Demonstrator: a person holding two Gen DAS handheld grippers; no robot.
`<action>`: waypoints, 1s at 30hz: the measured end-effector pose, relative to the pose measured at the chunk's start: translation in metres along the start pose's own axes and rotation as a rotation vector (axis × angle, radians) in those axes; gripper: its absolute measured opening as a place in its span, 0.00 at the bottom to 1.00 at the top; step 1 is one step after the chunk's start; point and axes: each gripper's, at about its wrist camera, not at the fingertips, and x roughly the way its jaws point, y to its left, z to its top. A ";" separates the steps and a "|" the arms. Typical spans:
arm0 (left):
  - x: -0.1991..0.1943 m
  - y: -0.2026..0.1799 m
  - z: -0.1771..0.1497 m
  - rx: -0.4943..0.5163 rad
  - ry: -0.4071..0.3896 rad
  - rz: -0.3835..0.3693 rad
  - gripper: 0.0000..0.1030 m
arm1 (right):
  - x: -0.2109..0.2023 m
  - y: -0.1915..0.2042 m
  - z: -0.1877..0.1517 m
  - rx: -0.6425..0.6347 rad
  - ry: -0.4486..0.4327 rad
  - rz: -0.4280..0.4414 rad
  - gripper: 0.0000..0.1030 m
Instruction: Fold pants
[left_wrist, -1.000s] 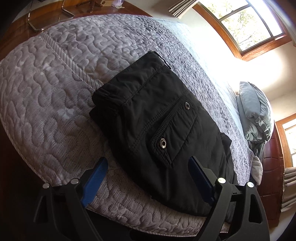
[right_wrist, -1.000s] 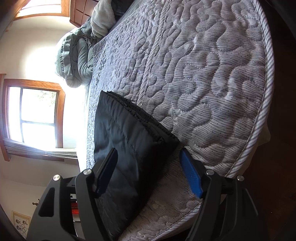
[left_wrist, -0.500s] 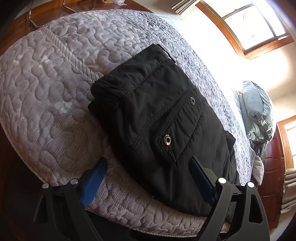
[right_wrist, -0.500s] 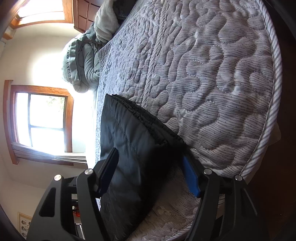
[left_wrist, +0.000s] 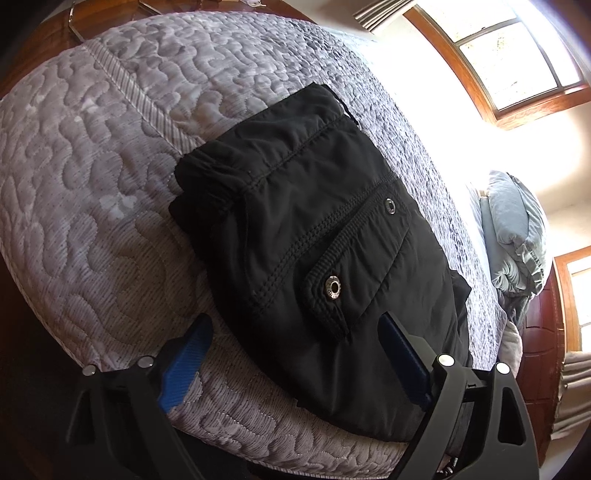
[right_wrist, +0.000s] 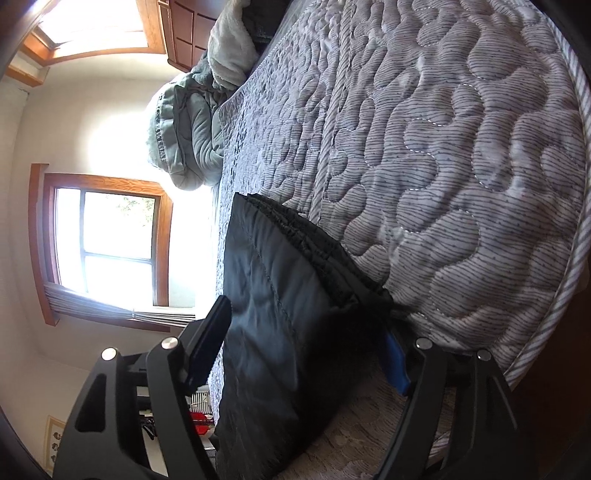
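pants: We've got the black pants (left_wrist: 317, 258) already down to a compact folded bundle, lying near the corner of the bed (left_wrist: 92, 184) on the quilted grey cover, pocket flap and snaps facing up.

left gripper: The left gripper (left_wrist: 291, 354) hangs over the near edge of the bundle with its jaws wide – one blue pad over bare quilt, the other at the side of the pants, nothing pinched.

right gripper: The right gripper (right_wrist: 306, 343) comes in low from the side, jaws wide and straddling the corner of the bundle; the fabric sits between them but we don't see the pads pressing on it.

step in hand: Looks to us like a last tidy-up or one more fold. We'd take the whole stack of layers in one bite rather than just the top one, and keep both sides level so the edges stay lined up.

watch out: The fabric looks slick, so a half grip would probably let the layers slide apart.

hard to see: The right gripper's blue pad is mostly buried behind dark fabric – contact there can't be told. The underside layers and the far end of the bundle are hidden, and window glare washes out the far side of the bed.
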 end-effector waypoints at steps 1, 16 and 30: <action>0.000 0.000 0.001 -0.007 -0.001 -0.001 0.89 | 0.001 0.001 0.001 0.000 0.005 0.001 0.65; 0.005 0.001 0.006 -0.018 -0.008 -0.022 0.89 | -0.010 0.057 0.000 -0.136 0.029 -0.017 0.18; -0.003 0.011 0.000 -0.002 -0.019 -0.054 0.89 | -0.016 0.152 -0.018 -0.374 0.027 -0.091 0.15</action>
